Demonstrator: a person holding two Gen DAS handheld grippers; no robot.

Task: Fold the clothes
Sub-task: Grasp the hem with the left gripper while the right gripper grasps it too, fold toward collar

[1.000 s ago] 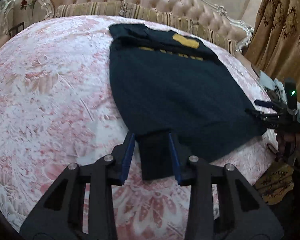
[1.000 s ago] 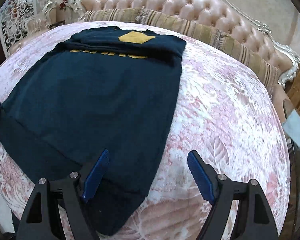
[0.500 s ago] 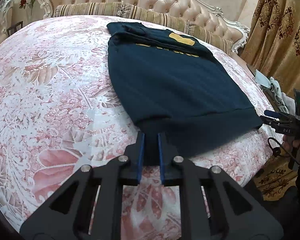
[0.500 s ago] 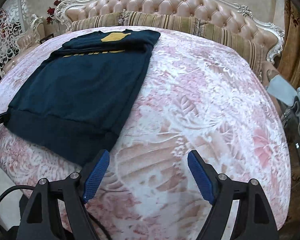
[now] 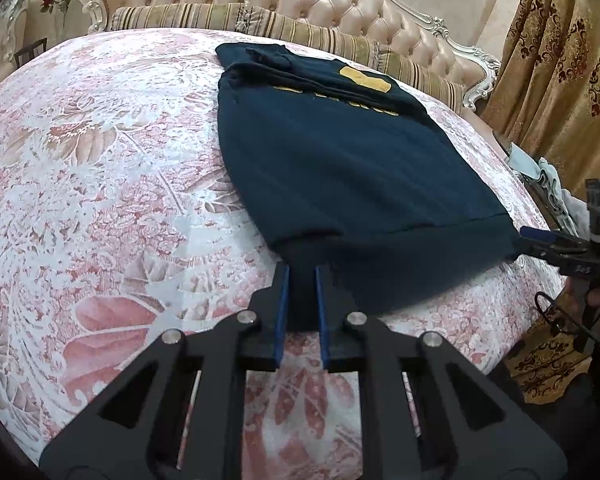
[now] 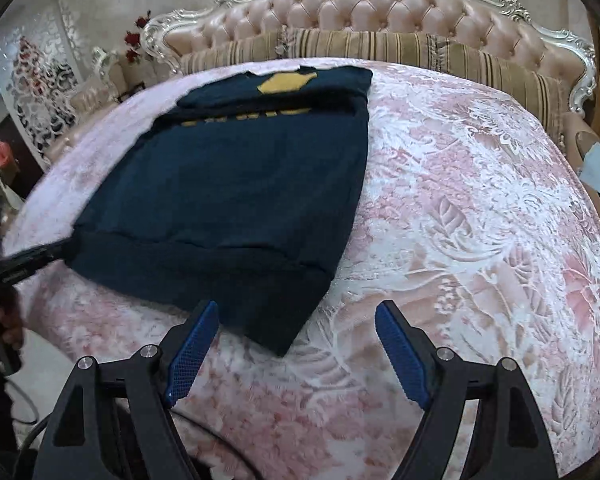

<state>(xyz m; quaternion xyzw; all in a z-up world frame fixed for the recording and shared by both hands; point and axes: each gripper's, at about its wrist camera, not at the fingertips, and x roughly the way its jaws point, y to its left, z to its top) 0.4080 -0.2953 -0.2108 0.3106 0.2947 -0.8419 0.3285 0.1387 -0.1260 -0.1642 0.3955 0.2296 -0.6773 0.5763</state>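
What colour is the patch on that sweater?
Mustard yellow patch on the dark navy sweater, clearest in the right wrist view.

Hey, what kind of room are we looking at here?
Most likely a bedroom in a home. A large bed with a pink floral bedspread fills the view, backed by a tufted headboard with striped pillows along it, and gold patterned curtains hang to one side.

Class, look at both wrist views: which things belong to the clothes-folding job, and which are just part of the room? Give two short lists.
Job:
navy sweater
left gripper, shut on its hem corner
right gripper, open at the other corner

Room:
bedspread
striped pillows
tufted headboard
curtain
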